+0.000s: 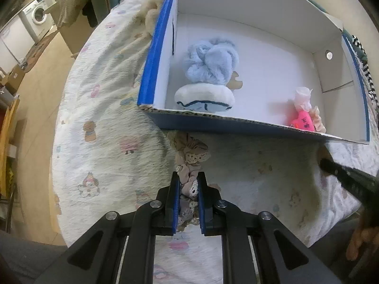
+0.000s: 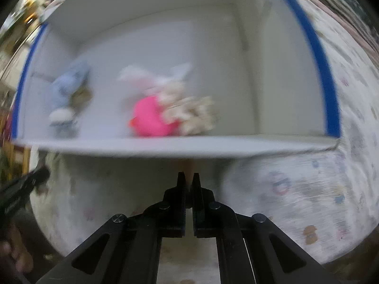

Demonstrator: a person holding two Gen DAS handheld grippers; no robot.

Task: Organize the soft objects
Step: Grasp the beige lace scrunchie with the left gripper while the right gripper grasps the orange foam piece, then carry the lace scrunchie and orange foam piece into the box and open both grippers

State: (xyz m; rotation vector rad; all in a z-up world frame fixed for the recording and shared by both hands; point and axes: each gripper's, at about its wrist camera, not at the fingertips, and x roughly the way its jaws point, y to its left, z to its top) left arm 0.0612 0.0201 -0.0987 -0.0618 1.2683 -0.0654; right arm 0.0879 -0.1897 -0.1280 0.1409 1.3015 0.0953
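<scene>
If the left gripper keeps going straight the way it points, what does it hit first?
The left gripper, shut on the beige lace scrunchie, would probably meet the near wall of the blue box first; depth is uncertain.

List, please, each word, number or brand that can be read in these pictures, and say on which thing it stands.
None reads with certainty.
Pink heart plush in the box: dark marks, too small to read.
Washing machine: panel too small to read.
Printed bedspread: pictures only, no words.
Right wrist view: blurred, nothing legible.
</scene>
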